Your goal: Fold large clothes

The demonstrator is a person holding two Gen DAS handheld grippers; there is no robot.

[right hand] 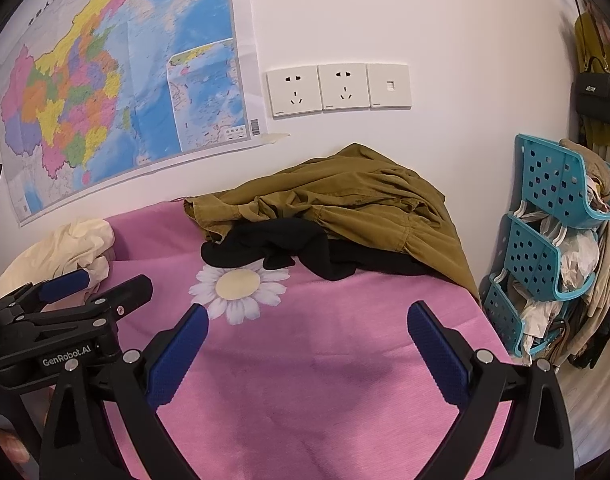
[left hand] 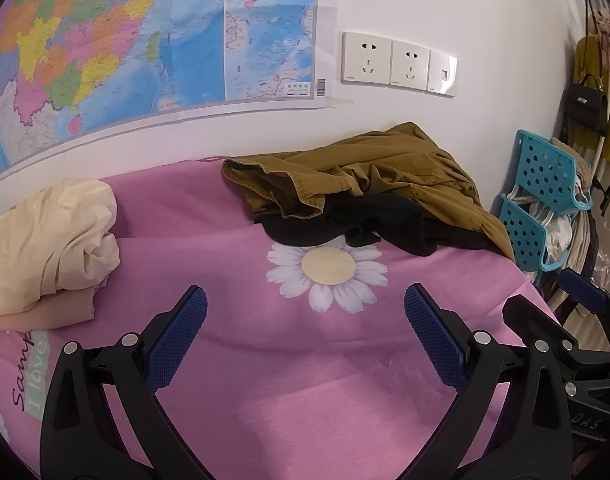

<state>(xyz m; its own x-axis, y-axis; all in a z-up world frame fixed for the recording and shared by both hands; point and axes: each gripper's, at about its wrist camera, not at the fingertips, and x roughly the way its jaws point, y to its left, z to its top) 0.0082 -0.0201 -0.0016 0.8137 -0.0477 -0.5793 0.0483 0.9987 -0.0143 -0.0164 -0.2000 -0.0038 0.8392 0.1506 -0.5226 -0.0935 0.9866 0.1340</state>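
Observation:
An olive-brown garment [left hand: 385, 172] [right hand: 345, 208] lies crumpled at the far right of the pink bed sheet [left hand: 305, 360] [right hand: 325, 360], against the wall. A black garment [left hand: 353, 224] [right hand: 289, 256] lies bunched under its front edge. A cream garment [left hand: 53, 240] [right hand: 65, 252] is heaped at the far left. My left gripper [left hand: 305, 300] is open and empty above the sheet, short of the clothes. My right gripper [right hand: 307, 314] is open and empty beside it, on its right. Each gripper shows in the other's view, the right gripper [left hand: 577, 320] and the left gripper [right hand: 73, 304].
A white daisy print [left hand: 327, 268] [right hand: 237, 284] marks the sheet in front of the black garment. A map [left hand: 105, 40] and wall sockets [left hand: 397, 64] are on the wall behind. A blue plastic rack [left hand: 541, 196] [right hand: 545, 240] stuffed with bags stands off the bed's right edge, with hanging bags beyond.

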